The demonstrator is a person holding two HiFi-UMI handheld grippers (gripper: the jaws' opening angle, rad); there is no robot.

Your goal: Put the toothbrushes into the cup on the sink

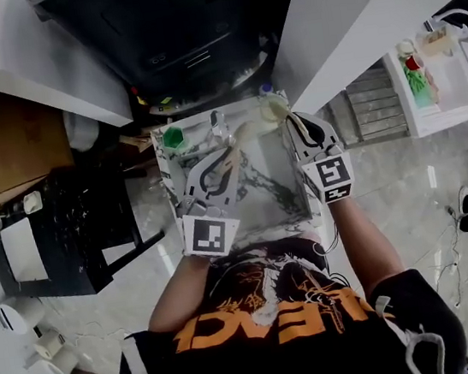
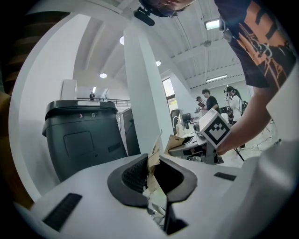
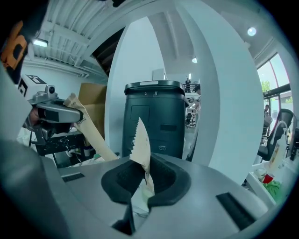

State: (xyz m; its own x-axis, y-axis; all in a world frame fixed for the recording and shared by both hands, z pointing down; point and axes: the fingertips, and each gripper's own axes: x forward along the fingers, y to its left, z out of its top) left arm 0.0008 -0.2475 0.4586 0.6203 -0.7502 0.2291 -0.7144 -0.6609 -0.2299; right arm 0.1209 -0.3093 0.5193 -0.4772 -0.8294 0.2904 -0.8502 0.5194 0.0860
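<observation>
One paper packet [image 1: 252, 129] stretched above the sink [image 1: 310, 206], pinched at both ends.
One green cup [image 1: 173, 137] stands at the sink's back left corner. The left hand-held gripper [image 1: 227, 150] is clamped on one packet end and the right hand-held gripper [image 1: 290, 118] on the serrated end, probably to tear it open. No bare toothbrush shows; one is presumably inside.

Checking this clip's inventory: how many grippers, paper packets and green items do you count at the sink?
grippers: 2, the left gripper and the right gripper
paper packet: 1, pinched by both grippers
green item: 1, at the back edge of the sink
Total: 4
</observation>
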